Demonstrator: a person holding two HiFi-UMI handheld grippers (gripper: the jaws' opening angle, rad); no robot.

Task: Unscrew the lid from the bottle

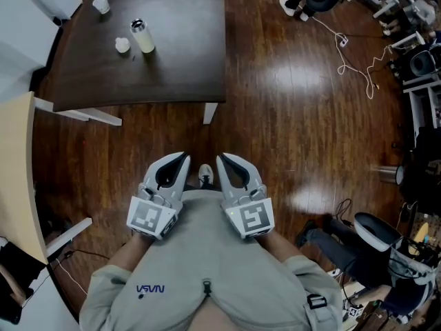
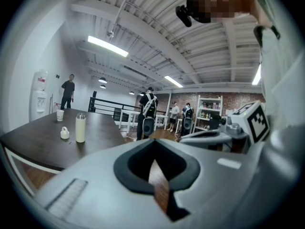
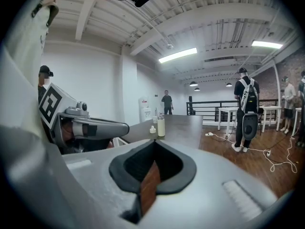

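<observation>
A cream bottle (image 1: pixel 142 36) with a silver lid stands upright on a dark brown table (image 1: pixel 179 67), far ahead of both grippers. It also shows in the left gripper view as the bottle (image 2: pixel 80 127) and in the right gripper view as the bottle (image 3: pixel 161 125). My left gripper (image 1: pixel 184 156) and right gripper (image 1: pixel 221 158) are held side by side close to my body, over the wooden floor. Both are shut with nothing between the jaws. From its own camera the left gripper (image 2: pixel 153 142) has its jaws meeting, as does the right gripper (image 3: pixel 155 143).
Beside the bottle sit a small white object (image 1: pixel 122 45) and a white cup (image 1: pixel 101 4). A light wooden tabletop (image 1: pixel 17 171) borders the left. White cables (image 1: pixel 358 61) lie on the floor at the right, near chairs and shelves. Several people (image 2: pixel 148 113) stand behind the table.
</observation>
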